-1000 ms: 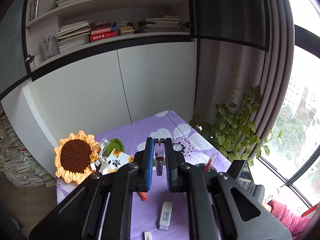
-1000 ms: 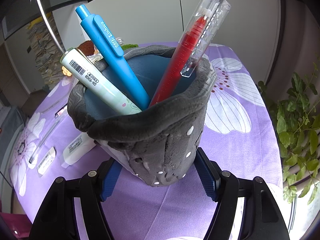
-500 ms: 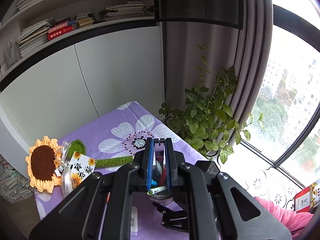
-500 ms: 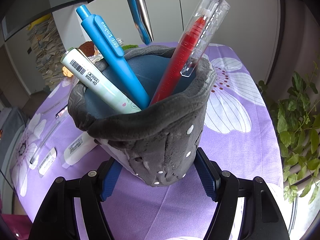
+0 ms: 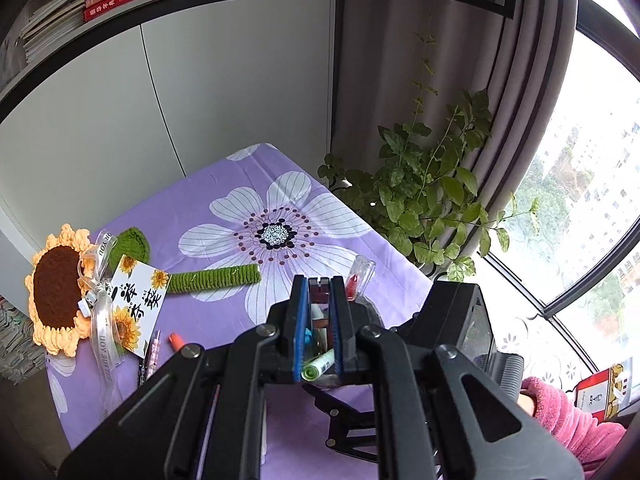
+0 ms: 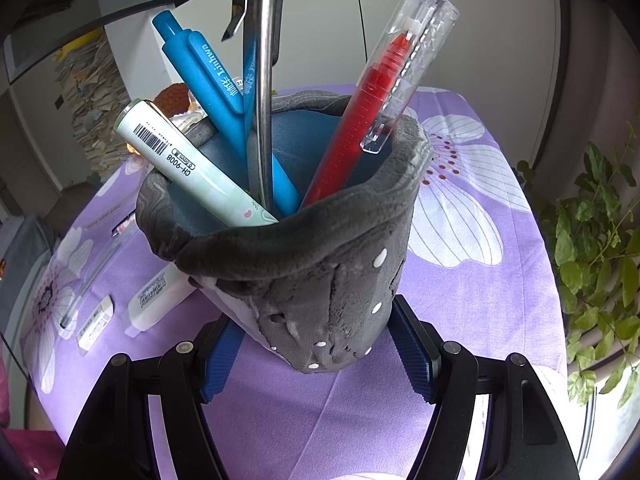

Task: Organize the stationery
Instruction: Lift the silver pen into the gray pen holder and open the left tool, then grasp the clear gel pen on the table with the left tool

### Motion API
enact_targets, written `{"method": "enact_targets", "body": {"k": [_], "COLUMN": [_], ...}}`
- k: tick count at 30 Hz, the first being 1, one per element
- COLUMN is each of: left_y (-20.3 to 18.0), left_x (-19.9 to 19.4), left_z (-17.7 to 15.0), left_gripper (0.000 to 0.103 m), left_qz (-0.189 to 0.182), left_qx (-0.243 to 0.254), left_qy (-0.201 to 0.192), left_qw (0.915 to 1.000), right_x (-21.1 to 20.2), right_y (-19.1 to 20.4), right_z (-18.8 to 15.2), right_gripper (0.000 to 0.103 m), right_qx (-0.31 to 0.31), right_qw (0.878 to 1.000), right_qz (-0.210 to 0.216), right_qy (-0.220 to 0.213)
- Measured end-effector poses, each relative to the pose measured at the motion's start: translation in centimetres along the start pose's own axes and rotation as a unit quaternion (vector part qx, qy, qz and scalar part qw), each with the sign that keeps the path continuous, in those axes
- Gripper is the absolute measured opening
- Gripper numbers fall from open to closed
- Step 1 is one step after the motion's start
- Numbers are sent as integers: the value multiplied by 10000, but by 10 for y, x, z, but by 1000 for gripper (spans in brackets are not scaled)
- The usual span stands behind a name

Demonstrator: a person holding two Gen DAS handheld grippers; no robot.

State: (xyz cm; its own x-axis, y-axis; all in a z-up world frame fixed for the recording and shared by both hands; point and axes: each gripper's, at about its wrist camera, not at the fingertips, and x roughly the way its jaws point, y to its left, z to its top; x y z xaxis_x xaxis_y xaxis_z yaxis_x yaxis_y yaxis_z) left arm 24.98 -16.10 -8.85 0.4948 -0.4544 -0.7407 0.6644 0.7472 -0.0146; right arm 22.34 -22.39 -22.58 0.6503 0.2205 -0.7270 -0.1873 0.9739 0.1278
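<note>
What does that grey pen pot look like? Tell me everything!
The grey pen pot looks soft, like felt, with white dots, a floppy folded rim and a blue lining. It stands upright on the purple flowered cloth, squeezed between the right hand-held gripper pads. Inside lean a blue pen, a red pen and a pale green pen.

Left wrist view: we look steeply down from above the pen pot (image 5: 362, 312). Right wrist view: we sit close beside that pot (image 6: 304, 280) (both share it), facing cabinets.
</note>
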Motion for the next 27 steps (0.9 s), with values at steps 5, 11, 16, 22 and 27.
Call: {"method": "enact_targets", "body": {"k": [5, 11, 16, 22, 27], "left_y": [9, 48, 102, 136, 138], "left_x": [-10, -43, -54, -37, -14], "left_z": [-4, -22, -58, -108, -132], "left_gripper": [12, 17, 17, 17, 17], "left_qz": [-69, 349, 939, 1279, 1264], "left_qx": [-177, -610, -1289, -1728, -1716], "left_qy": [-56, -304, -147, 446, 867], "left_qw": [9998, 9971, 9871, 9756, 9732], "right_x": [0, 1, 1, 2, 4], "right_y": [-1, -1, -1, -1, 0], "right_z": [0, 0, 0, 0, 0], "right_gripper": [72, 72, 72, 72, 72], "right_qx": [2, 6, 7, -8, -27], "right_qw": [10000, 10000, 10000, 10000, 10000], "right_qz": [3, 10, 10, -6, -33], "right_qy": [3, 2, 2, 6, 13]}}
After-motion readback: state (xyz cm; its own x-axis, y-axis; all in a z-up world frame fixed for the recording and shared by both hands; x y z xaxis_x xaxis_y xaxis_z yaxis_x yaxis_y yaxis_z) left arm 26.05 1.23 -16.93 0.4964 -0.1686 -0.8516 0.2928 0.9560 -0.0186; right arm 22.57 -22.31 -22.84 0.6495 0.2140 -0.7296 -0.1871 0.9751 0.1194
